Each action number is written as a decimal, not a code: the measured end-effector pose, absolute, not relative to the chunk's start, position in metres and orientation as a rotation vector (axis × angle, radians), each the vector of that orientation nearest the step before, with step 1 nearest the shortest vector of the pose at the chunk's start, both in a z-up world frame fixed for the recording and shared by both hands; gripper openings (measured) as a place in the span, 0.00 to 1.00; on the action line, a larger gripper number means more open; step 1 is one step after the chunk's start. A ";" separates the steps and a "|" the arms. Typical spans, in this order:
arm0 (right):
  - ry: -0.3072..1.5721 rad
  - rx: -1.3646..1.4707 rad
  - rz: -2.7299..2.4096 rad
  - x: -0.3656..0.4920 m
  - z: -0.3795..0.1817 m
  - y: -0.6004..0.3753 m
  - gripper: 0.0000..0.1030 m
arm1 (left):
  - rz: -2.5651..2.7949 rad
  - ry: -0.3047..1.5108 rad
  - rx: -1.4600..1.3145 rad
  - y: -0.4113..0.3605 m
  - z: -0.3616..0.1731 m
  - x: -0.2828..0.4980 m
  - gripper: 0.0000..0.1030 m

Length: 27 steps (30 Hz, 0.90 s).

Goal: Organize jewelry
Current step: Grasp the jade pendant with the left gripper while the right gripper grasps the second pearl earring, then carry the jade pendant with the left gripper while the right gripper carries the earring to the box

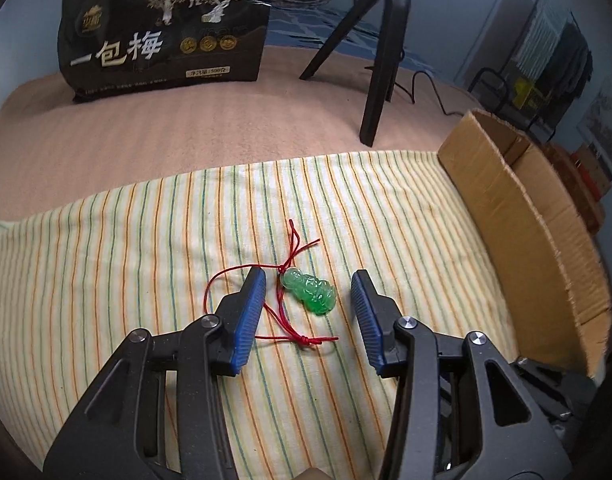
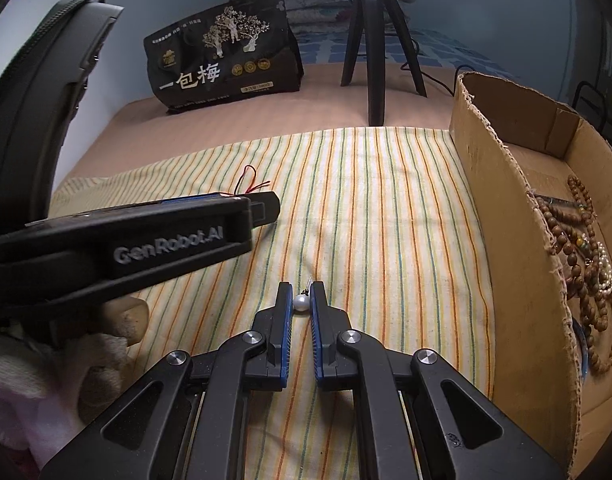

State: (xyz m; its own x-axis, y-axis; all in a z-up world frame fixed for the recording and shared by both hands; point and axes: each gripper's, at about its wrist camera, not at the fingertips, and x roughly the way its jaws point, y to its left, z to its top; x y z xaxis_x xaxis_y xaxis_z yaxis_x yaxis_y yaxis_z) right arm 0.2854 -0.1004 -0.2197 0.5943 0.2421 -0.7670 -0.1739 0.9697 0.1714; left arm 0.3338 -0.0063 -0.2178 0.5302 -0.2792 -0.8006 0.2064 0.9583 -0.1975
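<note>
A green jade pendant (image 1: 309, 290) on a red cord (image 1: 294, 332) lies on the striped cloth (image 1: 146, 260). My left gripper (image 1: 308, 280) is open, low over the cloth, its blue fingers either side of the pendant. My right gripper (image 2: 301, 292) is shut on a white pearl earring (image 2: 300, 303) with a thin pin, just above the cloth. The left gripper's body (image 2: 146, 240) crosses the right wrist view on the left; a bit of the red cord (image 2: 250, 184) shows beyond it. A cardboard box (image 2: 506, 200) on the right holds wooden bead strings (image 2: 586, 280) and pearl beads (image 2: 606, 276).
A black snack bag (image 1: 162, 28) and a black tripod (image 1: 382, 60) stand on the pink blanket (image 1: 106, 140) behind the cloth. The cardboard box wall (image 1: 518, 240) rises along the cloth's right edge. A gloved hand (image 2: 66, 360) holds the left gripper.
</note>
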 end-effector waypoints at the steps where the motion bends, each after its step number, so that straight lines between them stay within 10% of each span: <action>1: 0.903 0.082 0.242 0.285 -0.220 -0.100 0.07 | -0.284 0.963 -0.055 -0.010 -0.219 0.333 0.44; 7: 0.901 0.074 0.239 0.284 -0.220 -0.100 0.06 | -0.260 0.944 0.026 -0.014 -0.222 0.331 0.29; 27: 0.902 0.097 0.265 0.285 -0.218 -0.101 0.07 | -0.248 0.916 -0.023 0.030 -0.197 0.289 0.28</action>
State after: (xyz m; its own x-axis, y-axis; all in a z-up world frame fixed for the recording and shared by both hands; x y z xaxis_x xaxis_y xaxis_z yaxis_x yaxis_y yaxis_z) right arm 0.2850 -0.1010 -0.2179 0.5897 0.2682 -0.7618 -0.1870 0.9630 0.1943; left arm 0.2885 0.0298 -0.1966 0.5823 -0.2223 -0.7820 0.2025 0.9712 -0.1253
